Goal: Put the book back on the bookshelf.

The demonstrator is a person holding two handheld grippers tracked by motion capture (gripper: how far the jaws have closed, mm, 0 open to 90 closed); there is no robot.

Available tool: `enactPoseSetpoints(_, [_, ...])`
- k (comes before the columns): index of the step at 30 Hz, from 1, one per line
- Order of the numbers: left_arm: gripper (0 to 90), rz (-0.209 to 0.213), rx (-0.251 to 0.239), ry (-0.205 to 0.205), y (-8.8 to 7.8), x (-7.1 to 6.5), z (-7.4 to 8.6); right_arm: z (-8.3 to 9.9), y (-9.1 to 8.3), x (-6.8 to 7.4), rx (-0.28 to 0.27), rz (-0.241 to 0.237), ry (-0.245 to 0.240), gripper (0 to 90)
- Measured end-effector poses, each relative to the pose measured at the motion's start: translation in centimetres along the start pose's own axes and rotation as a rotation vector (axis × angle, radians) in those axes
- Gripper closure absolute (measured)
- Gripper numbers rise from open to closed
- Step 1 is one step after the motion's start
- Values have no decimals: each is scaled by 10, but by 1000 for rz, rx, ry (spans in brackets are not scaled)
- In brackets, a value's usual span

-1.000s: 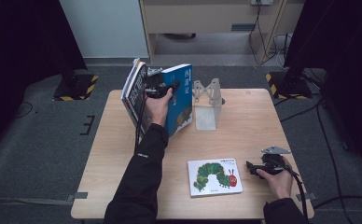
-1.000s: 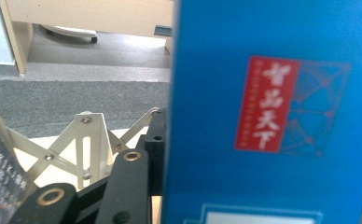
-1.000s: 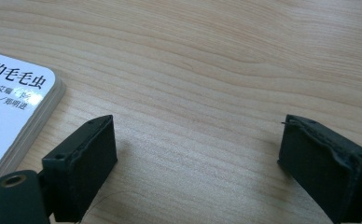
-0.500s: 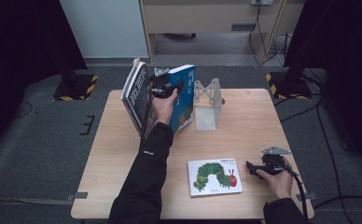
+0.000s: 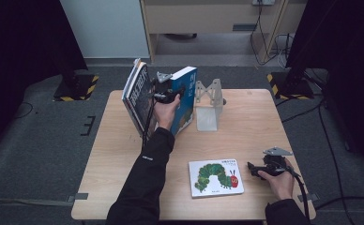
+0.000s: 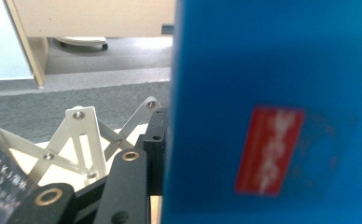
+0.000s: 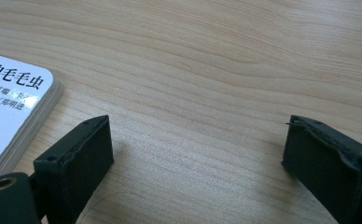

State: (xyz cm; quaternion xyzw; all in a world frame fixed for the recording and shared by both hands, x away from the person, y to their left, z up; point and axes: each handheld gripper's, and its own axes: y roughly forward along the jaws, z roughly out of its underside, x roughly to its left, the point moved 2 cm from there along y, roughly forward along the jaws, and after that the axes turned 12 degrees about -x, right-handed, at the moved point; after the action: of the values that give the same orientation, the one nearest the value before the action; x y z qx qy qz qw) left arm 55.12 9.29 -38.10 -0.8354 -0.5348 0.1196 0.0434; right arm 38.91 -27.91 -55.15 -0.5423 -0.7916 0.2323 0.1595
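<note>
High view: the left tool (image 5: 170,90) is clamped on the top of a blue book (image 5: 184,101), held upright and tilted at the far side of the bench (image 5: 114,154), between leaning dark books (image 5: 137,96) and a white rack (image 5: 207,105). The right tool (image 7: 195,154) rests with jaws apart, holding nothing, just beside the caterpillar book (image 5: 215,177). I judge the blue book could pivot and slip in the grip, or nudge the leaning books over.

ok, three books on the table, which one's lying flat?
The caterpillar picture book, white cover up, lies flat near the front edge beside the right gripper. The blue book and the dark-covered book stand upright at the back.
</note>
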Motion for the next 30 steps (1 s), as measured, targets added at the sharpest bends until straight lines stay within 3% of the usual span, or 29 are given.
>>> enactPoseSetpoints(10, [591, 9, 21, 53, -27, -4, 11, 1, 0, 1, -7, -1, 6, 68])
enactPoseSetpoints(19, [592, 10, -8, 66, -50, -4, 27, 1, 0, 1, -7, -6, 1, 63])
enactPoseSetpoints(30, [589, -4, -60, 77, -65, -1, 43, 1, 0, 1, -7, -4, 3, 62])
